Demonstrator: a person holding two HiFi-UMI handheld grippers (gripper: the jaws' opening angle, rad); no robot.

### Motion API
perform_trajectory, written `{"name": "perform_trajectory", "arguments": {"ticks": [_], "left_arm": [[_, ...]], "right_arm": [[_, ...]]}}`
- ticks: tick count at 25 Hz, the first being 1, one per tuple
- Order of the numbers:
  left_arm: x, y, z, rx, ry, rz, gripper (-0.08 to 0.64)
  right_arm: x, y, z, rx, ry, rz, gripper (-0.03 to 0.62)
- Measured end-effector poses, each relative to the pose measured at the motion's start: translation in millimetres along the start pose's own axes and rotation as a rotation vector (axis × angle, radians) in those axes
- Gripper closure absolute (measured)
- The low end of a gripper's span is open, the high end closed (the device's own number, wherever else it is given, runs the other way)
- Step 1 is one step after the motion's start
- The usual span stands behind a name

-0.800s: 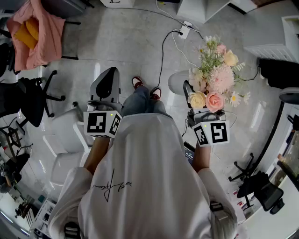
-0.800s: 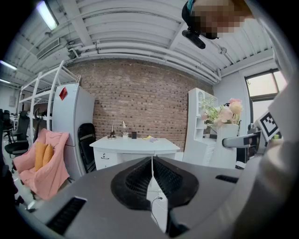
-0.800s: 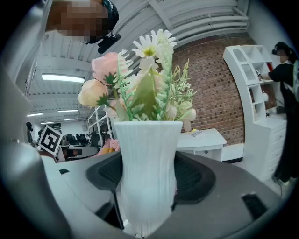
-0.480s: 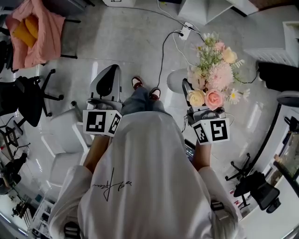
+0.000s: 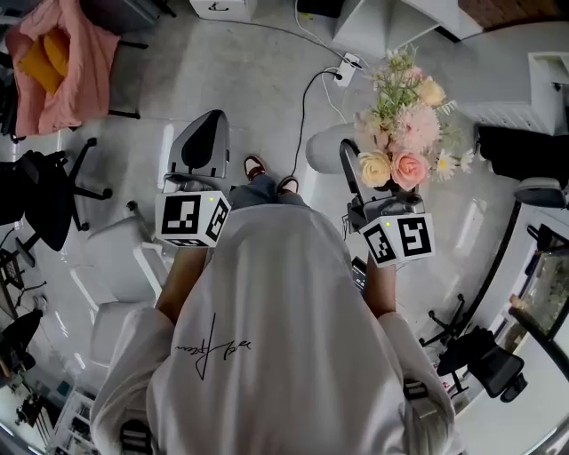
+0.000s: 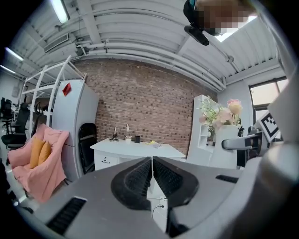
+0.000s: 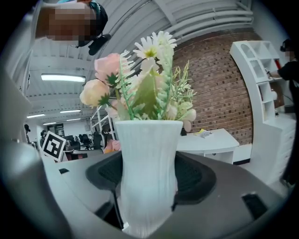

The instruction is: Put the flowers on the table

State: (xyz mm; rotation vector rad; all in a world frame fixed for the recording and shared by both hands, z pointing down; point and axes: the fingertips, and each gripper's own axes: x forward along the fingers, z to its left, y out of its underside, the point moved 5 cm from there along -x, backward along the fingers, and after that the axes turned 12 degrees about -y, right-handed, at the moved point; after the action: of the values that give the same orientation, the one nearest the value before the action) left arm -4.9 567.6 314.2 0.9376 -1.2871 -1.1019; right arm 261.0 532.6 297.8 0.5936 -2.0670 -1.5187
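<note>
While the person walks forward, the head view shows the flowers (image 5: 404, 133) closer to the white tabletop (image 5: 378, 27) at the top of the frame than they were a moment ago. The power strip (image 5: 348, 63) on the floor just before that tabletop has also drawn nearer to the feet. The right gripper (image 5: 345, 164) carries the white vase (image 5: 322, 151) out ahead of the body, well short of the tabletop, as it did before. The left gripper (image 5: 203, 142) rides level with it on the side farther from the bouquet. From the left gripper view, the left gripper (image 6: 152, 179) has its fingers pressed together on nothing, and the tabletop (image 6: 135, 148) stands ahead against the brick wall, with a few small things on it. From the right gripper view, the right gripper (image 7: 149, 179) has its fingers spread wide and clamped on both sides of the ribbed vase (image 7: 148, 158). The vase stands upright, the flowers (image 7: 140, 84) rise above it, and the tabletop (image 7: 205, 140) lies beyond. I judge the carry is well under way: the gap is closing, the hold looks steady, and setting the vase down and letting go are not yet done.
</note>
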Motion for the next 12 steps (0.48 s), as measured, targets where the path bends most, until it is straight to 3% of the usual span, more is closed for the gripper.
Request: {"name": "perform_trajectory", "arguments": {"ticks": [12], "left_arm": [[23.1, -26.7, 36.5, 0.013, 0.001, -0.051, 0.555]], "right_arm": [[74.1, -4.7, 24.2, -0.086, -0.016, 0.071, 0.253]]}}
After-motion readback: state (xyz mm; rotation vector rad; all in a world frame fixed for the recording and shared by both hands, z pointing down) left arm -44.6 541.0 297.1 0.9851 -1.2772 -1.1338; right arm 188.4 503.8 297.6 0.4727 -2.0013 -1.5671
